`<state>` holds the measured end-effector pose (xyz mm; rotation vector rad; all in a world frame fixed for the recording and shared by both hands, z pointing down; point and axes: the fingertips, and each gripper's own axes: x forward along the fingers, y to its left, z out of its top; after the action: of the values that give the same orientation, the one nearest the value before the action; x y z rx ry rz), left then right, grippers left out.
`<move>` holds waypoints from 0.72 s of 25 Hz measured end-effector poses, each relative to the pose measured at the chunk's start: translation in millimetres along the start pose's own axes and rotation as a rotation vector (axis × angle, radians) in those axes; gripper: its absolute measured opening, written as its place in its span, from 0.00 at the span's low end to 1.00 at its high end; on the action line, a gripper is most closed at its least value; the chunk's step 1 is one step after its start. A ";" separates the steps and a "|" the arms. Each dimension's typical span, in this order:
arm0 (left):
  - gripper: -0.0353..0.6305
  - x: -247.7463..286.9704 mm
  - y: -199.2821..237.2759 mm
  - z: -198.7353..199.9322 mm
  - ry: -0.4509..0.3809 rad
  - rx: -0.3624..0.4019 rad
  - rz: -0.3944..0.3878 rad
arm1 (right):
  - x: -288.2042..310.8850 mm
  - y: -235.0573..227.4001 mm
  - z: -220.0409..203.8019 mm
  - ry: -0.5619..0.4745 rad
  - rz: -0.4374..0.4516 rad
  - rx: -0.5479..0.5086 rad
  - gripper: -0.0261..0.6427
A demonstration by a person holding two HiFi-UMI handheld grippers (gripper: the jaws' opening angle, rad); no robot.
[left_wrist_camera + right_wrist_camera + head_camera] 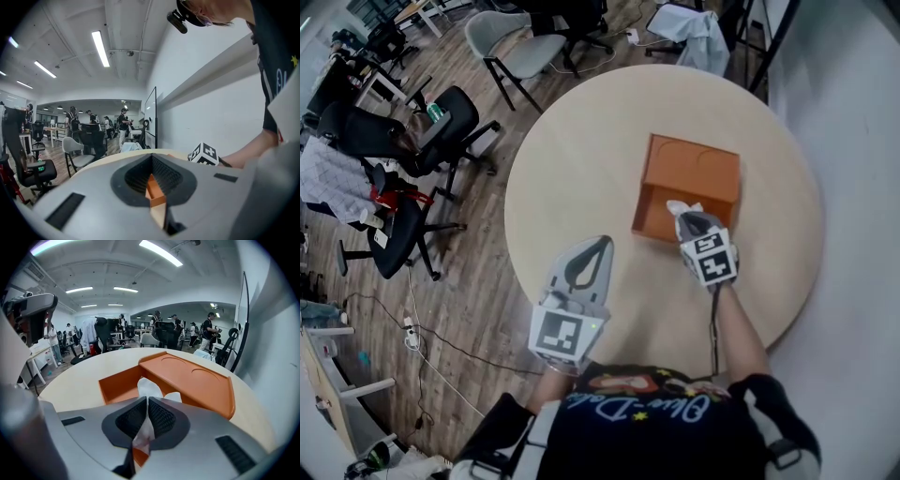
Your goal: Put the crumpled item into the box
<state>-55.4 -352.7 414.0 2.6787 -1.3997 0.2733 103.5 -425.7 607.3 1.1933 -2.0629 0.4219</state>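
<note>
Right claw [146, 399] was clamped on the tissue [151, 386], whose white end stuck out past the tips, over the open part of the box [197, 376] just ahead. Left claw [152, 157] was pinched closed and empty, above the table [572, 159], with the box beyond it.

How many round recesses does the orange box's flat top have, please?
2, side by side in the flat top of the orange plastic box: one round recess at its left end, the other at its right. None looks hidden.
</note>
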 end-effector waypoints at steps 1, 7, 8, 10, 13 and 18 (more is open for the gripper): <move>0.04 0.4 -0.2 -0.1 0.001 0.000 0.000 | 0.9 0.7 0.4 0.001 0.006 -0.001 0.05; 0.04 -4.1 -2.6 -1.0 -0.002 0.006 0.005 | -0.4 0.4 -5.9 0.013 -0.006 0.013 0.05; 0.04 -4.8 -2.9 -0.8 -0.004 0.009 0.006 | -1.7 0.0 -5.1 0.007 -0.011 0.017 0.05; 0.04 -6.4 -3.5 1.5 -0.010 0.014 0.007 | -6.0 -3.4 -3.8 -0.007 -0.028 0.033 0.05; 0.04 -7.9 -4.9 5.1 -0.013 0.014 0.008 | -21.6 -6.4 8.9 -0.068 -0.039 0.066 0.05; 0.04 -10.6 -13.0 9.5 -0.017 0.027 -0.003 | -62.8 -10.5 33.8 -0.241 -0.060 0.108 0.05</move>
<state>-49.6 -338.4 402.3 2.7107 -1.4060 0.2721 119.0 -412.0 538.2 1.4262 -2.2242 0.3801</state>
